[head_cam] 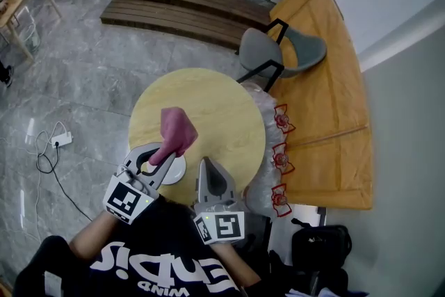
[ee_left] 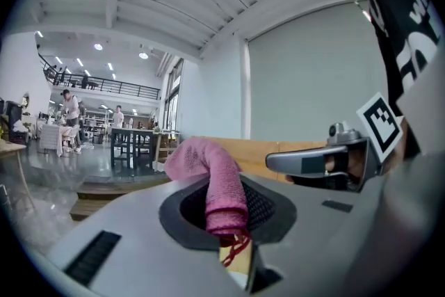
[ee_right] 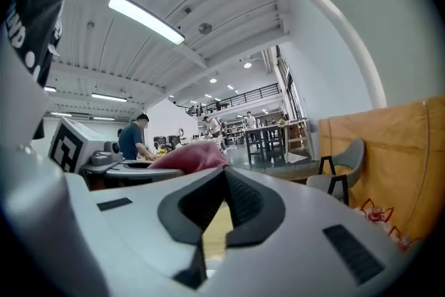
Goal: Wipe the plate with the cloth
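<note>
My left gripper is shut on a pink cloth, which stands up out of the jaws above the near left of the round wooden table. In the left gripper view the cloth fills the gap of that gripper and curls over at the top. A small white plate lies on the table just below the cloth, partly hidden by the left gripper. My right gripper hovers just right of the plate. Its jaws meet at the tips with nothing between them.
A grey chair stands at the table's far right side. Clear plastic with red ornaments hangs beside an orange wooden panel on the right. Wooden steps lie beyond. A power strip and cable sit on the floor at left.
</note>
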A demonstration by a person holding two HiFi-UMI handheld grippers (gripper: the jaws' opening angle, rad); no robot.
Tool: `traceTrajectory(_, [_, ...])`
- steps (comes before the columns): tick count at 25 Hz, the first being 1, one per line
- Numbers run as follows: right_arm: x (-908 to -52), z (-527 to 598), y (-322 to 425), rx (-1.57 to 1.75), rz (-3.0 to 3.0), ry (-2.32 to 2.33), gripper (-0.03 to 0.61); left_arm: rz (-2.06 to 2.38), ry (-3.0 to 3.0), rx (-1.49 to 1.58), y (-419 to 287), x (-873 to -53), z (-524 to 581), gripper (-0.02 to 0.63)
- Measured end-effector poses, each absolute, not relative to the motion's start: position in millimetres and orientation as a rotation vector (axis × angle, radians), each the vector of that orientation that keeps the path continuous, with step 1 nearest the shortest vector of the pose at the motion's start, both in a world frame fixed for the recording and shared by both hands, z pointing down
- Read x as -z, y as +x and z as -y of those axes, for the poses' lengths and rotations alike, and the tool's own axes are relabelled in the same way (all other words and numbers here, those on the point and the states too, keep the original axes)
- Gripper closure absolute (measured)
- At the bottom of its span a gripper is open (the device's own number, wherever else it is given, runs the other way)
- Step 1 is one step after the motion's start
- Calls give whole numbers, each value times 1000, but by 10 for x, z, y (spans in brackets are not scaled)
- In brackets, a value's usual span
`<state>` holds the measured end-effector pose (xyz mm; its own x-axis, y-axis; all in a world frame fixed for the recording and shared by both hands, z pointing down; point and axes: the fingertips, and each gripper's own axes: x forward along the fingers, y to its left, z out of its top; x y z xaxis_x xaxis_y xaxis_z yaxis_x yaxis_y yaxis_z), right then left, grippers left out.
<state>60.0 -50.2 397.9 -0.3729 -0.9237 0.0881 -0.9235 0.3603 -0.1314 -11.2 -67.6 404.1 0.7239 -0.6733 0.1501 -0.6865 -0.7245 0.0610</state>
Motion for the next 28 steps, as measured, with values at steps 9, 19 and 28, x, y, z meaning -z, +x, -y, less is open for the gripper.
traceTrajectory(9, [-3992, 487, 543, 259, -2602, -1753, 557, 1167, 2824, -176, -214, -4151, 701, 561])
traceTrajectory(19, [-4046, 488, 500, 288, -2608, -1734, 557, 1144, 2769, -175, -206, -4118, 679, 561])
traceTrajectory(28, [-4030, 492, 456, 306, -2620, -1722, 557, 1136, 2779, -195, -217, -4099, 679, 561])
